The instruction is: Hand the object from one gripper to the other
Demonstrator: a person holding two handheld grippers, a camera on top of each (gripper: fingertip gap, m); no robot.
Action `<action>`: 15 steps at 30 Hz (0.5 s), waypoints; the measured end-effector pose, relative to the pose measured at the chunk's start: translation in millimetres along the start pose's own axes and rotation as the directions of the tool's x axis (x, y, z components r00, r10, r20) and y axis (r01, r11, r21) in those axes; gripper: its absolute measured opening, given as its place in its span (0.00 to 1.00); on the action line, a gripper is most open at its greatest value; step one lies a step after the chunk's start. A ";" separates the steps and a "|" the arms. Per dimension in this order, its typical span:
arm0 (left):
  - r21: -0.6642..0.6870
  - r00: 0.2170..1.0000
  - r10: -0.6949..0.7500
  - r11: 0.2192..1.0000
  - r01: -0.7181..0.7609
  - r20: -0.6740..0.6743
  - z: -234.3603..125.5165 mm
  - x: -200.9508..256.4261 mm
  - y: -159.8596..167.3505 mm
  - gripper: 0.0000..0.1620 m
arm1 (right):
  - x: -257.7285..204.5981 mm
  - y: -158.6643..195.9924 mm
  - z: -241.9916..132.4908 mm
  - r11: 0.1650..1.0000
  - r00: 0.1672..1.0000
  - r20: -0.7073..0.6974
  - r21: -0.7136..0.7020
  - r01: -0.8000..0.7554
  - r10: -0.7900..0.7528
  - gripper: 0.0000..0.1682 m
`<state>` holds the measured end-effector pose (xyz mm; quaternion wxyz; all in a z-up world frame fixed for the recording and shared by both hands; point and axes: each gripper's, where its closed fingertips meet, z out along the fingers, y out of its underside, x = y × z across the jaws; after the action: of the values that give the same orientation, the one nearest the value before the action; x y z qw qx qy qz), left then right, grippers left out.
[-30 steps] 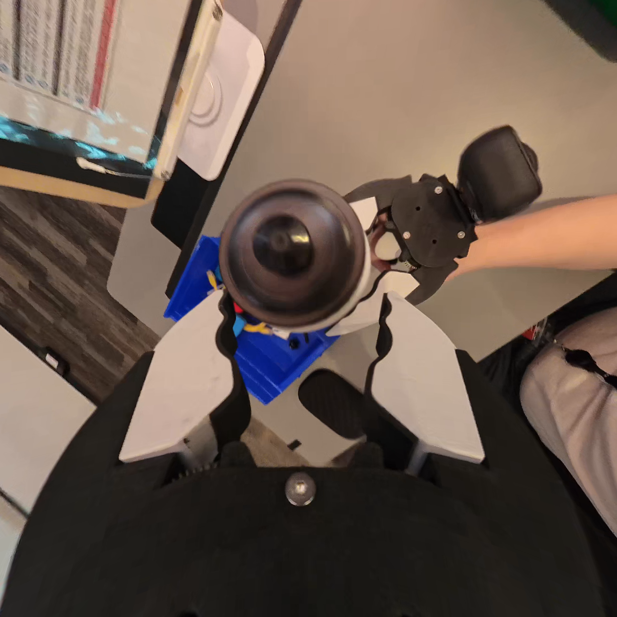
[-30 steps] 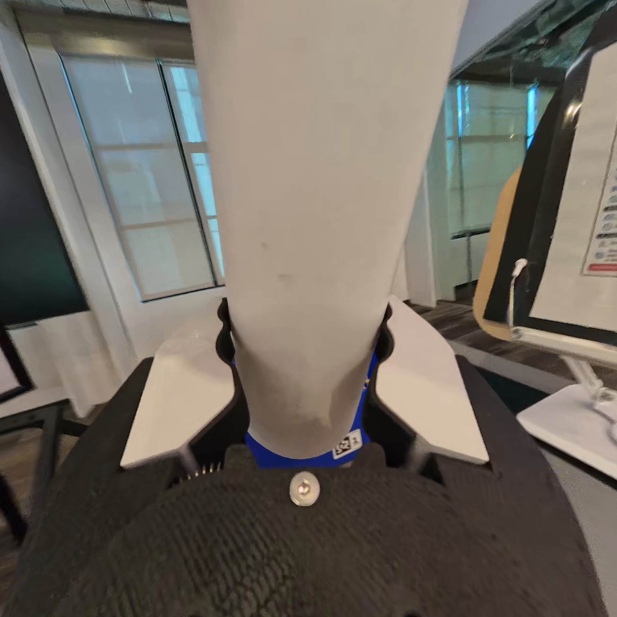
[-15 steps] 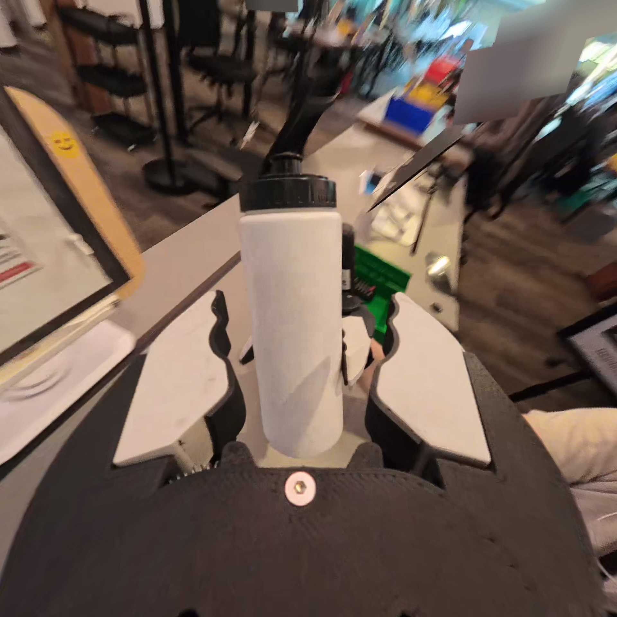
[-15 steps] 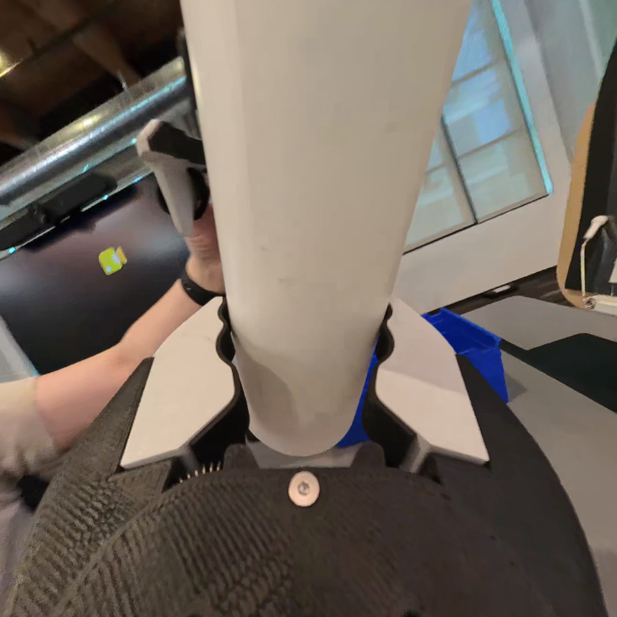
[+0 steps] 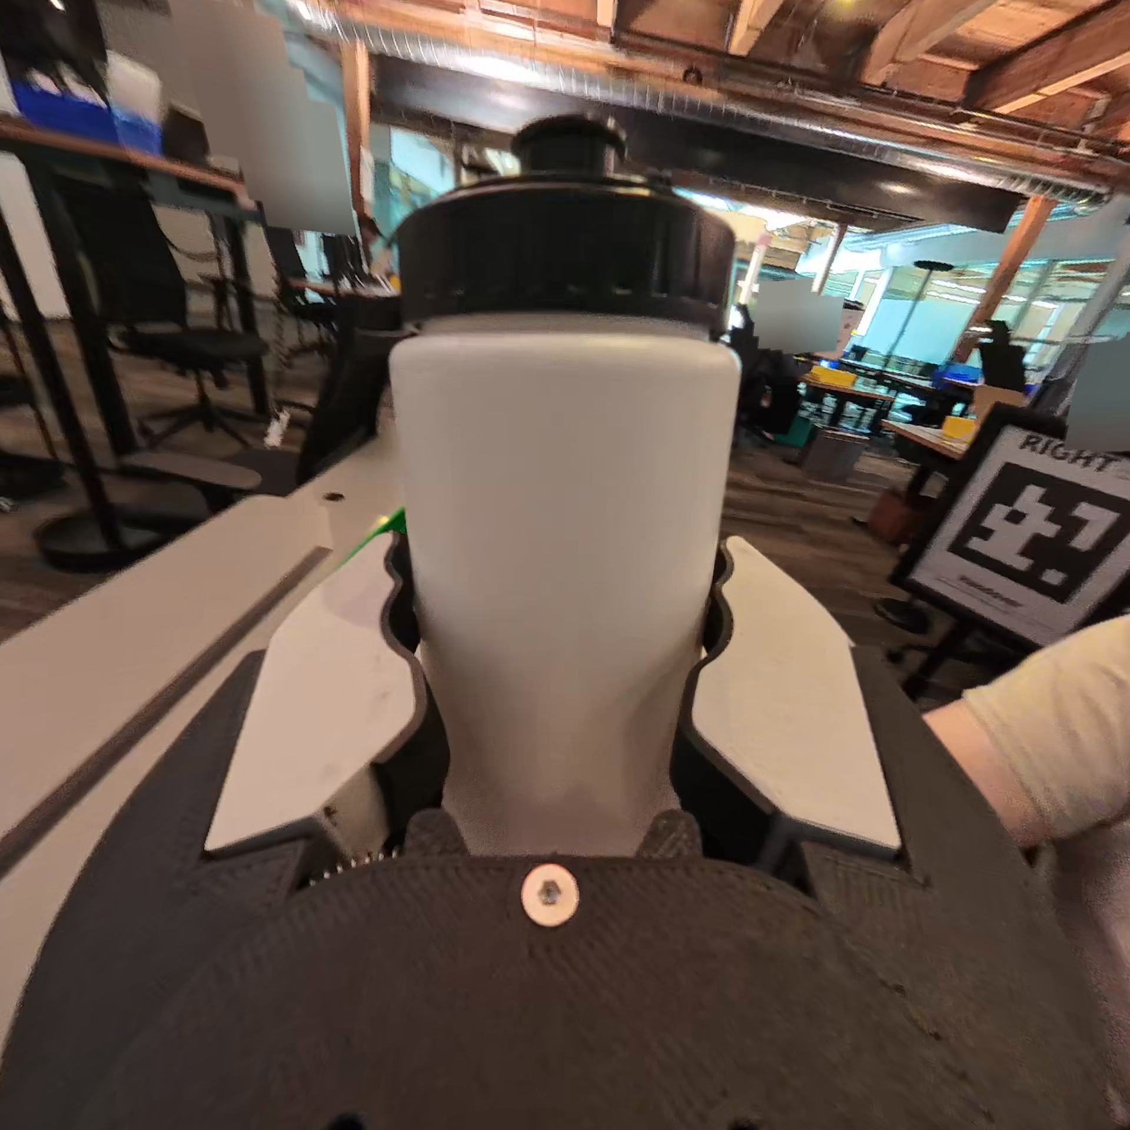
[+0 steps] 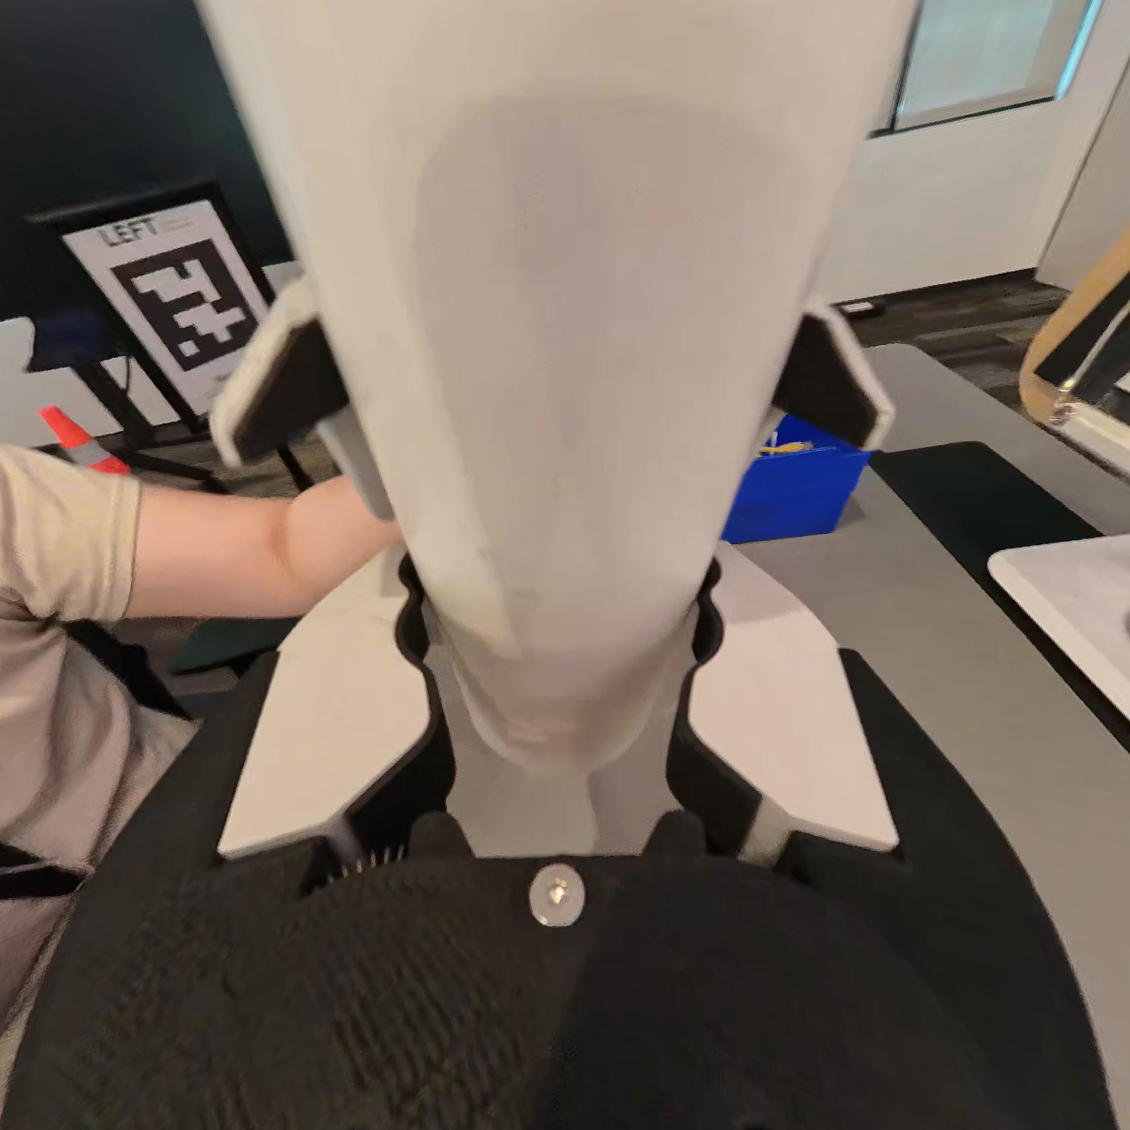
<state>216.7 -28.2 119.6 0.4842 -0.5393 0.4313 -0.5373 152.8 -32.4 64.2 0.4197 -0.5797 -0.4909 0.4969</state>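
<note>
the white bottle (image 5: 562,550) with a black cap (image 5: 565,244) is up in the air, above the grey table (image 6: 917,611). it stands upright in the left view, with the cap at the top. it sits between both sets of tongs at once.

the left gripper (image 5: 559,617) has a finger on each side of the bottle's body, and its black edges press on the white sides. it looks clamped on the bottle. in the right view, its two fingers (image 6: 831,379) show farther up the bottle, one on each side.

the right gripper (image 6: 559,617) has its fingers tight on the lower end of the bottle, near the bottom. it looks clamped too.

so the pass is right in the middle, i think. both tongs have the bottle together. next, one gripper has to let go, and only once the other holds firm, or the bottle could slip and fall.

a blue bin (image 6: 795,489) sits on the far right of the table. a black and white sign (image 5: 1027,538) stands on the right in the left view. a bare arm (image 6: 244,550) reaches in from the left.
</note>
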 end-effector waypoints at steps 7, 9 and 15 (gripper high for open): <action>0.003 0.967 0.156 0.987 -0.159 0.204 -33.2 -20.6 14.5 0.56 | 18.2 -23.0 -41.4 0.988 0.982 -0.167 0.145 -0.059 0.084 0.60; -0.075 0.912 0.256 0.967 -0.245 0.321 -42.3 -37.6 22.6 0.56 | 20.4 -42.8 -58.2 0.972 0.960 -0.258 0.228 -0.052 0.112 0.61; -0.087 0.880 0.279 0.960 -0.267 0.384 -43.9 -38.2 18.3 0.56 | 2.3 -102.0 -53.5 0.908 0.869 -0.494 0.360 0.214 -0.009 0.62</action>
<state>172.0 3.9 93.3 0.6229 -0.5774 0.4055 -0.3379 190.2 -13.1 171.5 0.6674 -0.5556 -0.2911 0.4015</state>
